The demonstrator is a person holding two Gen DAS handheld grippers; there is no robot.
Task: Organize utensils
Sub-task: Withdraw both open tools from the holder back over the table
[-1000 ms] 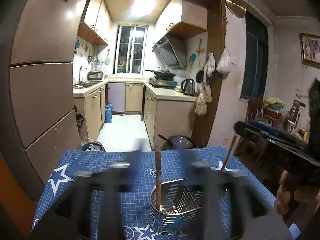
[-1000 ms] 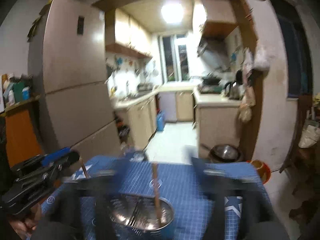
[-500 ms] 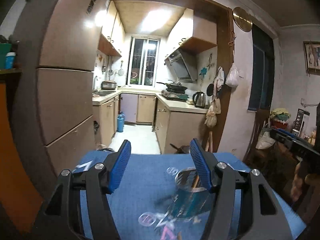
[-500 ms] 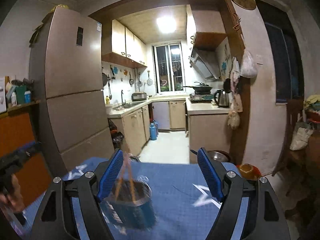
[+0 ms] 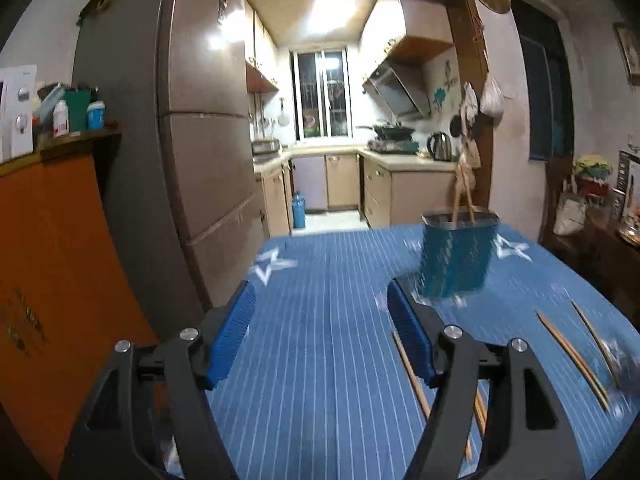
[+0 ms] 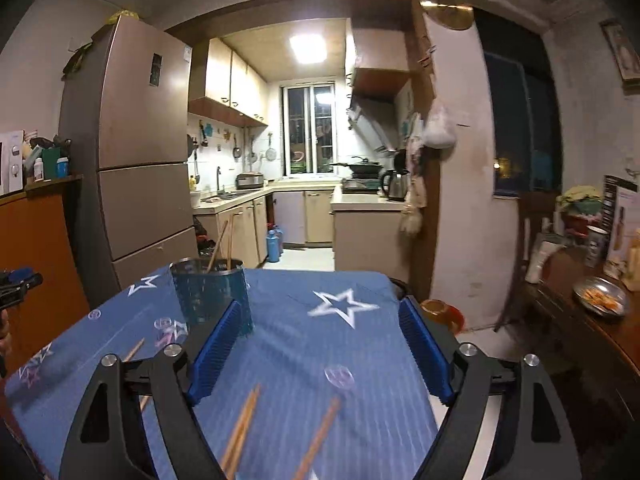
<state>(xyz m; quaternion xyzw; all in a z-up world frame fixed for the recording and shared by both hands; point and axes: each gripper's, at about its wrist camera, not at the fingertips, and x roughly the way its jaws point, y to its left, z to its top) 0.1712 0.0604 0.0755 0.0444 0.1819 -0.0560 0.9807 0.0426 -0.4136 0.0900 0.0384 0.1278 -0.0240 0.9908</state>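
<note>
A metal utensil holder [image 5: 458, 254] stands on the blue star tablecloth [image 5: 332, 320], with two wooden chopsticks upright in it; it also shows in the right wrist view [image 6: 210, 292]. Several wooden chopsticks lie loose on the cloth [image 5: 572, 354], and some lie between and below the right gripper's fingers [image 6: 240, 428]. My left gripper [image 5: 320, 328] is open and empty, low over the cloth, left of the holder. My right gripper [image 6: 320, 344] is open and empty, to the right of the holder.
A tall fridge [image 6: 136, 160] and an orange cabinet [image 5: 48, 260] stand left of the table. The kitchen lies behind. A wooden sideboard with a metal dish [image 6: 600, 296] is to the right. A pot [image 6: 440, 312] sits on the floor past the table's far right corner.
Both grippers have pulled back and lowered away from the holder. The holder now looks smaller and farther off, and loose chopsticks on the cloth have come into view.
</note>
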